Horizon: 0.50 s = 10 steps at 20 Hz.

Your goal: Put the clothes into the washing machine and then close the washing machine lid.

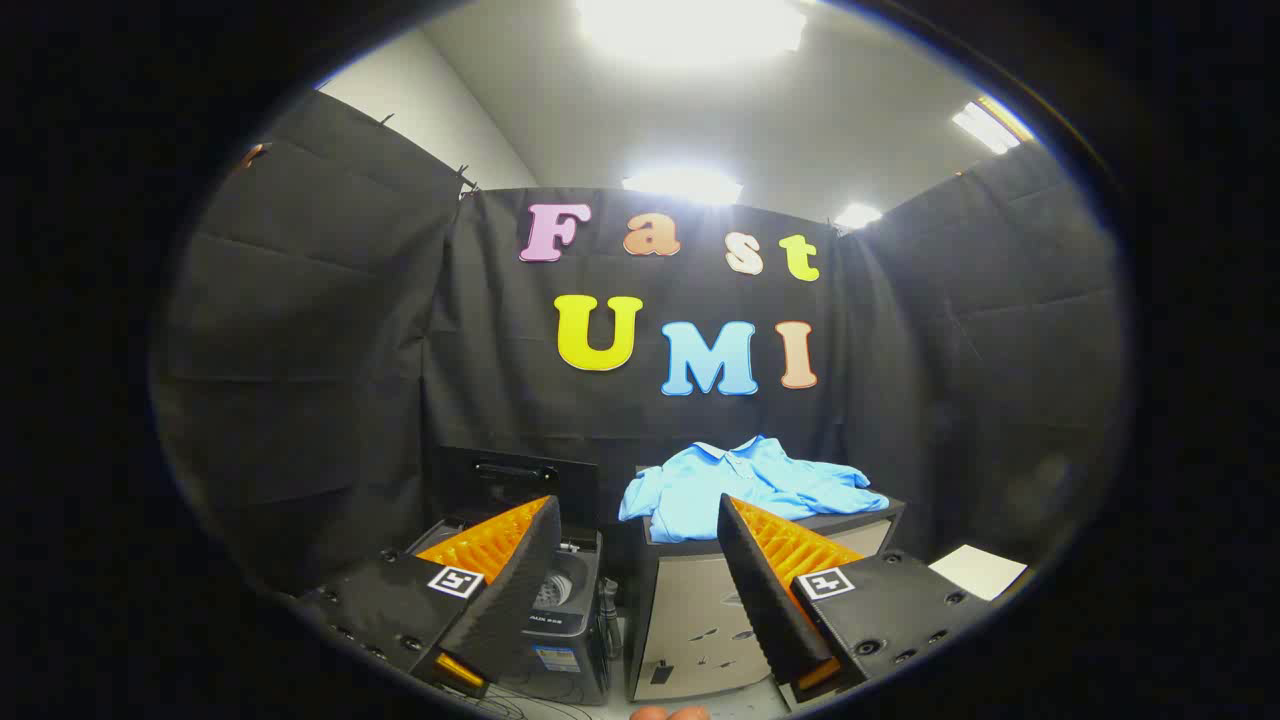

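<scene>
A light blue shirt [752,483] lies crumpled on top of a pale cabinet [695,610], beyond my right finger. To its left stands a small dark washing machine [560,610] with its lid [515,478] raised upright at the back; the drum opening [553,590] shows just past my left finger. My gripper [636,520] is open, well short of both, with nothing between its fingers.
Black cloth walls close the booth behind and on both sides. A white sheet [978,570] lies low on the right beside the cabinet. A narrow gap separates the machine from the cabinet. Fingertips of a person's hand [670,713] show below the gripper.
</scene>
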{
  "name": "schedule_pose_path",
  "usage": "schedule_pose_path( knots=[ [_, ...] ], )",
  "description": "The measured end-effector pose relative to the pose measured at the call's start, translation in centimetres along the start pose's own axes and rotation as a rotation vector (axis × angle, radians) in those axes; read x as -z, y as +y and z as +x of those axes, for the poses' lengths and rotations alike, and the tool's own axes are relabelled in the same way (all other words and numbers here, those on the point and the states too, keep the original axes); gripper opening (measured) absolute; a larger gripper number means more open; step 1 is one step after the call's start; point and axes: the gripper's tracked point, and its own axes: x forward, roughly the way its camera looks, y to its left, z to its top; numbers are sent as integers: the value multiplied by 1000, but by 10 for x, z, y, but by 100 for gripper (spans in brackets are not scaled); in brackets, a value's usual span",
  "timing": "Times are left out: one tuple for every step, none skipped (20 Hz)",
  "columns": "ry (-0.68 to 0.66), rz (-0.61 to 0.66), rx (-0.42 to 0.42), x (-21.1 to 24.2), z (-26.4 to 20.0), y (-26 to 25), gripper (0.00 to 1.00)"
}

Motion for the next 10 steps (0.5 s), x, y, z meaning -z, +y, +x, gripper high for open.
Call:
schedule_pose_path(
  knots=[
    [-2, -2, 0, 0, -1, 1, 98],
    [-2, -2, 0, -1, -2, 1, 98],
    [-2, -2, 1, -1, -3, 1, 98],
    [-3, -1, 1, -1, -4, 0, 98],
    [1, 2, 2, 0, -4, -1, 98],
    [5, 4, 5, 2, -5, -3, 98],
    [8, 7, 9, 2, -5, -5, 98],
    [8, 9, 13, 1, -5, -7, 98],
    [5, 10, 15, 0, -5, -9, 98],
    [4, 9, 16, -1, -5, -9, 98]
  ],
)
